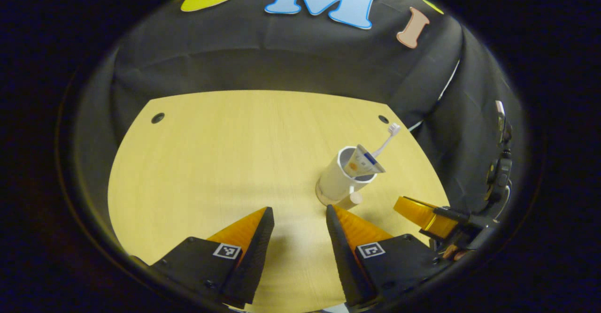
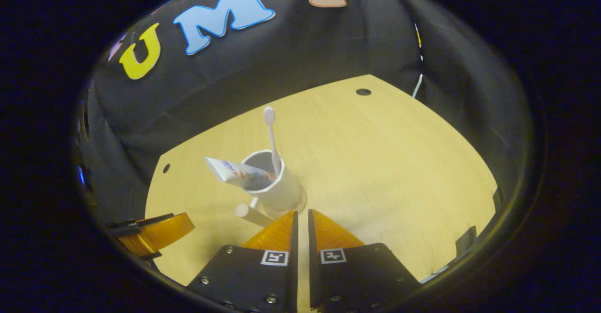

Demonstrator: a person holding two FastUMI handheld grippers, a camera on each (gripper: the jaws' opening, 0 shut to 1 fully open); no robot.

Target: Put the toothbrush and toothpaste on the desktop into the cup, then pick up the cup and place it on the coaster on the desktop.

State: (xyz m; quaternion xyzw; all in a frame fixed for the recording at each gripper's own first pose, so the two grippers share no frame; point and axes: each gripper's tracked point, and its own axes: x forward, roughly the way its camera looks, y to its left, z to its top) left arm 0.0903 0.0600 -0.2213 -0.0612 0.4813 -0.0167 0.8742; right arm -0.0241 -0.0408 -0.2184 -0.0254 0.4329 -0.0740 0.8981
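Observation:
A white cup (image 1: pixel 340 179) (image 2: pixel 281 191) stands upright on the wooden desktop (image 1: pixel 211 163) (image 2: pixel 399 163), right of centre in the left gripper view. A toothpaste tube (image 1: pixel 364 163) (image 2: pixel 237 171) and a white toothbrush (image 1: pixel 389 137) (image 2: pixel 271 132) stick out of its mouth. A thin round coaster (image 1: pixel 320 194) (image 2: pixel 303 203) shows under the cup's base. My left gripper (image 1: pixel 299 209) is open and empty, just short of the cup. My right gripper (image 2: pixel 301 213) is shut on nothing, its tips close to the cup's foot. The right gripper (image 1: pixel 422 214) also appears beside the cup in the left gripper view.
A short peg-like handle (image 1: pixel 353 199) (image 2: pixel 249 213) juts from the cup's lower side towards the grippers. The left gripper (image 2: pixel 155 232) sits low at the left of the right gripper view. Small dark holes (image 1: pixel 157 118) (image 2: pixel 363 91) mark the desktop's far corners. Black cloth walls close the booth.

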